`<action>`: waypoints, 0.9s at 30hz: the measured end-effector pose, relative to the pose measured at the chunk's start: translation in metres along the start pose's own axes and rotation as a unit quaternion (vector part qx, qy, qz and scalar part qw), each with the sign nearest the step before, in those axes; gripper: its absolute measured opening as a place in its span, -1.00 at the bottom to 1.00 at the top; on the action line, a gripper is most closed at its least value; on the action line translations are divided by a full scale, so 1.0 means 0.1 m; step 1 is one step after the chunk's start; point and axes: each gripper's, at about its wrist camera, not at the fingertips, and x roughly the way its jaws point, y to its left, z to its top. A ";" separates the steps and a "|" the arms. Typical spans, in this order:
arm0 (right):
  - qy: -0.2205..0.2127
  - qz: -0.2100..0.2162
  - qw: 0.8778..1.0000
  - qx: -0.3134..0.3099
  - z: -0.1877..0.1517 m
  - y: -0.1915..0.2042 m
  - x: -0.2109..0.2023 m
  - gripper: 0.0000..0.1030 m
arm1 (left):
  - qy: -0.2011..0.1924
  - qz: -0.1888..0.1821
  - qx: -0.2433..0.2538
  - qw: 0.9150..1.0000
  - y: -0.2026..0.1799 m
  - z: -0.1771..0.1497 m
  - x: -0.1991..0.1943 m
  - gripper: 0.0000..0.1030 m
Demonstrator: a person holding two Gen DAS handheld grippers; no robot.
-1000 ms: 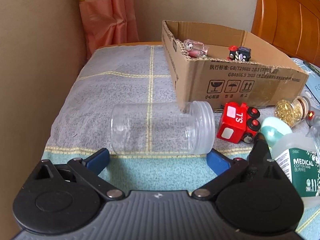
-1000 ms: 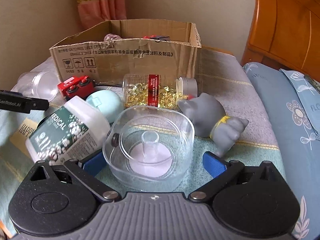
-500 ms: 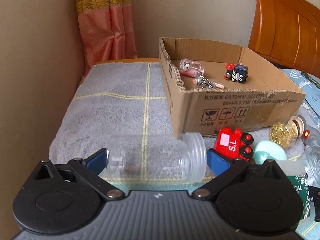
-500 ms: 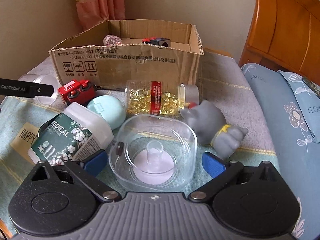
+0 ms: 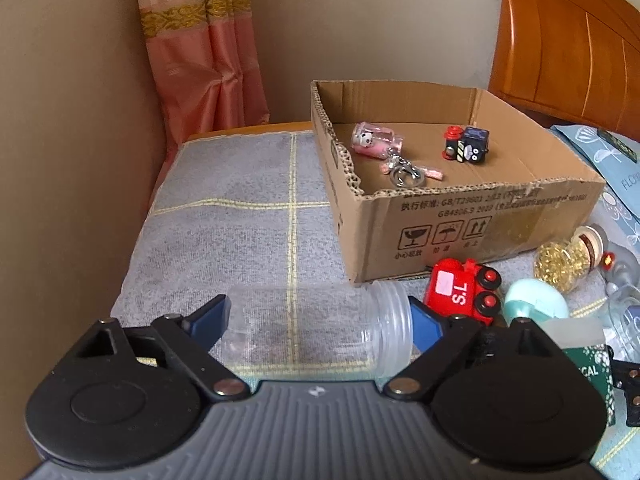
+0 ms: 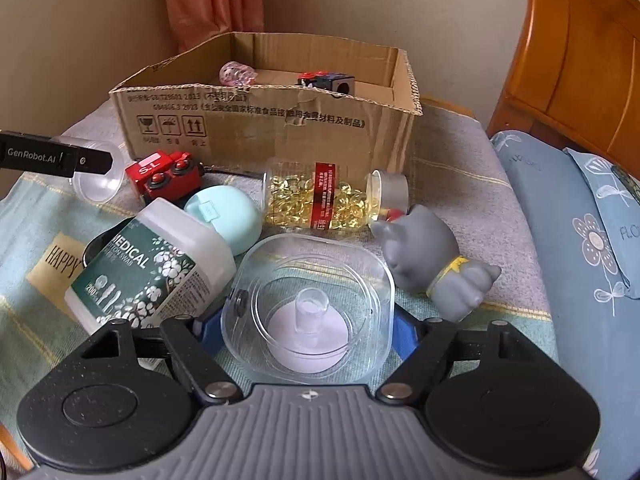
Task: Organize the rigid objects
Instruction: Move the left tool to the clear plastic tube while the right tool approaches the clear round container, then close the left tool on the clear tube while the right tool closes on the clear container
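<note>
Between the left gripper (image 5: 318, 320) jaws lies a clear plastic jar (image 5: 316, 330) on its side, blue pads touching both ends, so the jaws are closed around it lengthwise near the front edge of the bed (image 5: 240, 216). Over on the right, the right gripper (image 6: 306, 326) has its jaws clamped on a clear square container (image 6: 308, 312), pads pressed to both sides. Behind it sit a medical cotton tub (image 6: 152, 268), a mint case (image 6: 224, 216), a capsule bottle (image 6: 320, 202), a grey cat figure (image 6: 432, 262) and a red toy train (image 6: 164, 174), all just before the cardboard box (image 6: 272, 128). Inside that box rest a pink keychain (image 5: 374, 144) and a black toy train (image 5: 466, 148).
</note>
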 end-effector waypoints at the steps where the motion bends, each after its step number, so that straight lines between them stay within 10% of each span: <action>1: -0.001 0.002 1.000 -0.004 0.00 -0.01 -0.01 0.59 | 0.000 -0.001 0.005 1.000 -0.01 0.00 -0.02 0.75; 27: -0.047 0.101 0.992 -0.054 0.50 -0.23 -0.67 0.59 | 0.002 -0.098 0.104 0.990 -0.37 0.57 -0.72 0.75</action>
